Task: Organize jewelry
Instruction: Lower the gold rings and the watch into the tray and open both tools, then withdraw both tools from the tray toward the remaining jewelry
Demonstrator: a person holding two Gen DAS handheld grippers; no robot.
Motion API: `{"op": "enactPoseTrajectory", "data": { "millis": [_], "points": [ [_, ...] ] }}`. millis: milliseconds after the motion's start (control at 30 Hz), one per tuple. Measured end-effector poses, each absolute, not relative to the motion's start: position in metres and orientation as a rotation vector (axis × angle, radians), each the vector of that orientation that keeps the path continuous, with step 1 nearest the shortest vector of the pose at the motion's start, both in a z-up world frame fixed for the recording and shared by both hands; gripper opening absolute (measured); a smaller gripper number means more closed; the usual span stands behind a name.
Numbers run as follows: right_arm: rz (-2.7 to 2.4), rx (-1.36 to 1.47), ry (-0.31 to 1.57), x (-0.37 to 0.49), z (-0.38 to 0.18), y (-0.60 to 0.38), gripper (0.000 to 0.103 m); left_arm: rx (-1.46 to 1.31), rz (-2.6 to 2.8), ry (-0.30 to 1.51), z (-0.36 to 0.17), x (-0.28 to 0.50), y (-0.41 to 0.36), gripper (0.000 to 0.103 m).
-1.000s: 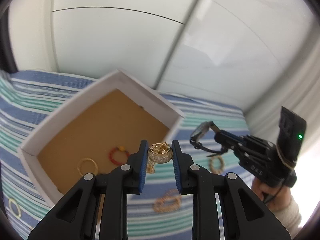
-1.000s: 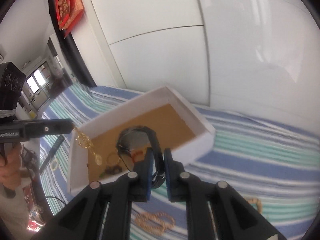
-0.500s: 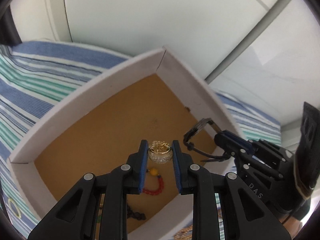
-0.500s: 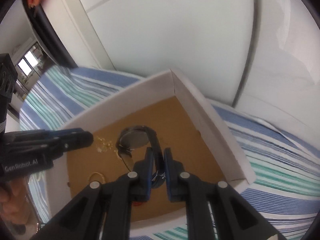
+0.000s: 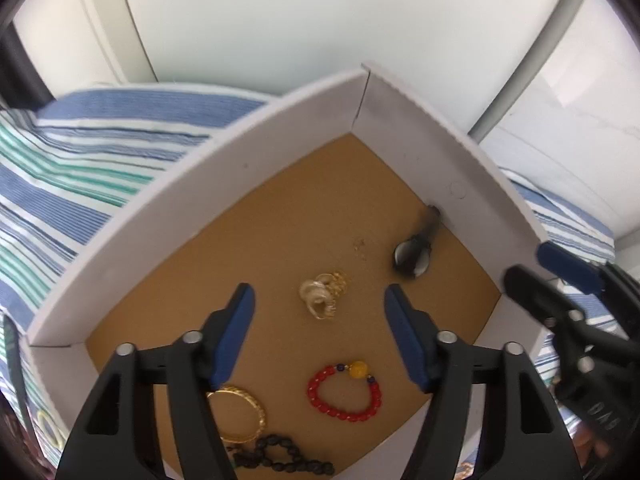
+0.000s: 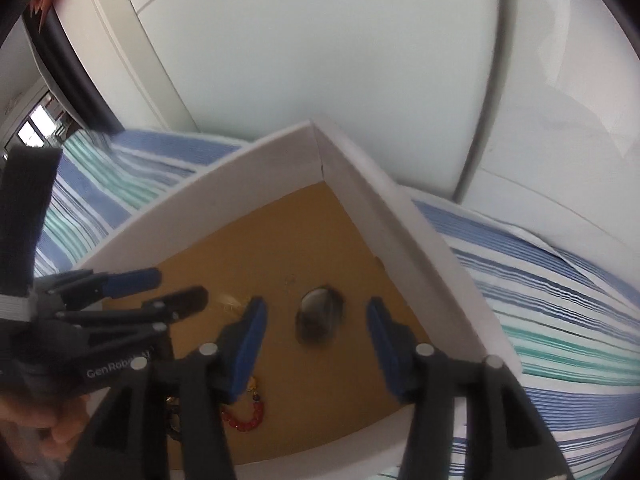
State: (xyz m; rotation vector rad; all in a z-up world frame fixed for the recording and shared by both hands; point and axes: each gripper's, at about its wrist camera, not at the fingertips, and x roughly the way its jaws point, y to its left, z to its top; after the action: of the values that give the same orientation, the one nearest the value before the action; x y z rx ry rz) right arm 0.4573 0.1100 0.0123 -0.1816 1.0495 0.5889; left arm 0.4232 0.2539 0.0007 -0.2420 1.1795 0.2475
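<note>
A white box [image 5: 224, 168] with a brown floor lies on the striped cloth. My left gripper [image 5: 320, 332] is open above it; the gold ring cluster [image 5: 322, 294] lies on the box floor between its fingers. My right gripper [image 6: 314, 338] is open over the box; the black watch [image 6: 320, 318] lies below it, blurred, and shows near the right wall in the left wrist view [image 5: 414, 254]. A red bead bracelet [image 5: 344, 388], a gold bangle [image 5: 240, 414] and a black bead string [image 5: 280, 456] also lie in the box.
A blue, green and white striped cloth [image 5: 80, 168] covers the surface. White cabinet panels [image 5: 280, 20] stand behind the box. A yellow ring [image 5: 50, 432] lies on the cloth at the left. The right gripper shows at the box's right edge in the left wrist view [image 5: 560, 288].
Both grippers have opened over the box. The gold ring cluster has dropped from the left one and the black watch from the right one onto the box floor.
</note>
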Motion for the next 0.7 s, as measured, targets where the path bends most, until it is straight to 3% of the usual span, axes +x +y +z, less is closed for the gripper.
{"op": "enactPoseTrajectory", "data": {
  "millis": [133, 233, 467, 700],
  "points": [
    [0.568, -0.203, 0.986, 0.428, 0.038, 0.084, 0.053, -0.222, 0.226, 1.118, 0.026, 0.389, 0.241, 0.077],
    [0.554, -0.209, 0.948, 0.396, 0.053, 0.058, 0.064, -0.183, 0.175, 1.073, 0.049, 0.352, 0.217, 0.081],
    [0.511, -0.166, 0.913, 0.304, 0.066, -0.03, 0.064, -0.117, 0.027, 0.985, 0.086, 0.245, 0.15, 0.088],
    [0.36, -0.148, 0.841, 0.202, 0.063, -0.116, 0.065, -0.067, -0.052, 0.928, 0.074, 0.159, 0.096, 0.093]
  ]
}}
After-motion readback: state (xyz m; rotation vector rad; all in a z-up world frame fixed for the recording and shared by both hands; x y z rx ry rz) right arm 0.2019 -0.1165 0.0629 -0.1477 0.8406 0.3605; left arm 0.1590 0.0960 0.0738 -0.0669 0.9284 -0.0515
